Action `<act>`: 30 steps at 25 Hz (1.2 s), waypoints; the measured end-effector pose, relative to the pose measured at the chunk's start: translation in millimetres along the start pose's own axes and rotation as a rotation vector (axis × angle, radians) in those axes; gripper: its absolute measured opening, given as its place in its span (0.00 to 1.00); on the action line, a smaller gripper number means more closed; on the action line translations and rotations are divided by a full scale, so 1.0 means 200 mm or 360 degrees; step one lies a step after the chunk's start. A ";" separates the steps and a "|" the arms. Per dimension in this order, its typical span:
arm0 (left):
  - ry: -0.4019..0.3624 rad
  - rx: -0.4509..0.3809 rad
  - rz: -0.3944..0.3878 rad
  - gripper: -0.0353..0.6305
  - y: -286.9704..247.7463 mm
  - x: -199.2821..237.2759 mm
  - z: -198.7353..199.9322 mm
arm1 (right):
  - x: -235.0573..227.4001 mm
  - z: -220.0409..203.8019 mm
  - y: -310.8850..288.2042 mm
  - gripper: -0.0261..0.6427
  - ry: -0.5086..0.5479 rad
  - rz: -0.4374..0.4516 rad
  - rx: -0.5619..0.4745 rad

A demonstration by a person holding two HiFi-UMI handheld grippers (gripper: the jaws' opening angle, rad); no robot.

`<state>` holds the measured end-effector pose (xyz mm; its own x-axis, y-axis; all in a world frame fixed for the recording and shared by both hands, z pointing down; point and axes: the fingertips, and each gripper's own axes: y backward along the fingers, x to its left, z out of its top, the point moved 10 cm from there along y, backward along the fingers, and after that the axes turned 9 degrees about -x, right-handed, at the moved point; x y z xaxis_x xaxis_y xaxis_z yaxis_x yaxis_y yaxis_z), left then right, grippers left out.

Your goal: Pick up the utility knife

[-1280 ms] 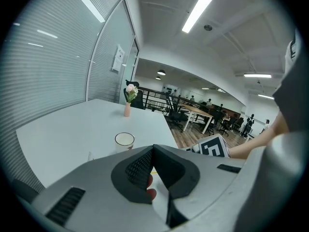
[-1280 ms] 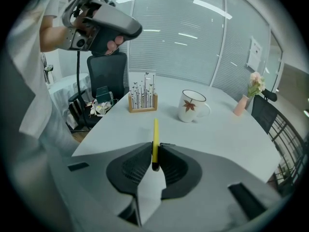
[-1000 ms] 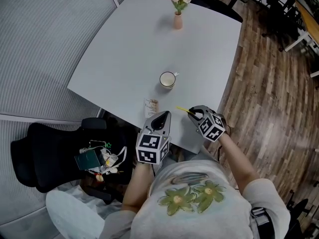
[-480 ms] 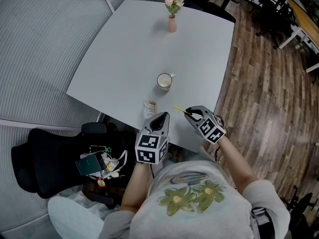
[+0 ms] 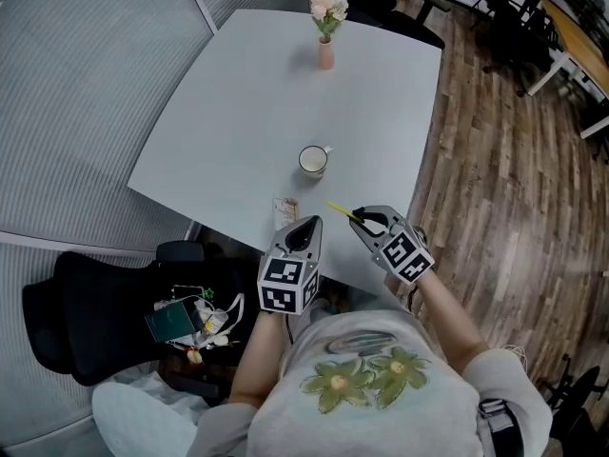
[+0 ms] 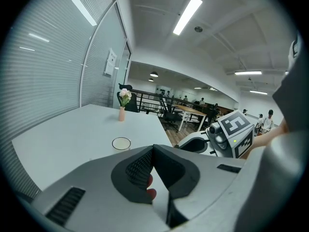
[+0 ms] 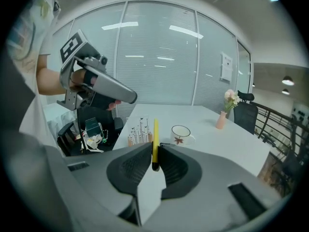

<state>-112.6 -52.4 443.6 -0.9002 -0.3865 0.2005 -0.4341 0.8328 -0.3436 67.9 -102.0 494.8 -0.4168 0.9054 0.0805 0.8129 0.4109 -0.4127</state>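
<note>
The utility knife (image 5: pixel 340 208) is slim and yellow. My right gripper (image 5: pixel 358 216) is shut on it and holds it in the air over the near edge of the white table (image 5: pixel 247 93). In the right gripper view the knife (image 7: pixel 155 135) stands upright between the pads, its tip pointing away from me, with the gripper (image 7: pixel 155 151) clamped on its lower part. My left gripper (image 5: pixel 310 224) hovers just to the left of it, at the table's near edge. Its jaws (image 6: pixel 153 149) meet at the tips with nothing between them.
A white cup (image 5: pixel 313 160) stands near the table's front, with a small printed card (image 5: pixel 285 207) beside it. A pink vase of flowers (image 5: pixel 326 51) is at the far side. A black chair (image 5: pixel 90 312) with loose items stands at the lower left. Wooden floor (image 5: pixel 504 179) lies to the right.
My right gripper has risen a little with the knife held in it. The left gripper has stayed where it was.
</note>
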 end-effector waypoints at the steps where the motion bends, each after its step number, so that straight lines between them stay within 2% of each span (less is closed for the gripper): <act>1: -0.0003 -0.0002 -0.0002 0.06 0.00 0.00 0.00 | 0.00 0.01 0.01 0.12 0.0004 -0.0011 -0.0010; 5: -0.0011 -0.0007 -0.0008 0.06 0.00 -0.01 0.01 | 0.01 0.07 0.03 0.12 -0.0006 -0.0040 -0.0062; 11: -0.0015 -0.0012 -0.0007 0.06 0.00 0.00 0.01 | 0.01 0.16 0.06 0.12 -0.0113 -0.0066 -0.0175; 24: -0.0024 -0.0038 -0.0018 0.06 0.01 0.00 0.04 | 0.01 0.29 0.14 0.12 -0.0135 -0.0210 -0.0384; 30: -0.0028 -0.0050 -0.0018 0.06 0.02 0.01 0.05 | 0.02 0.34 0.17 0.12 -0.0159 -0.0213 -0.0494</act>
<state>-115.7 -54.3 433.2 -0.8959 -0.4026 0.1880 -0.4432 0.8403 -0.3121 66.0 -91.2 419.5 -0.5530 0.8329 0.0199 0.8270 0.5517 -0.1080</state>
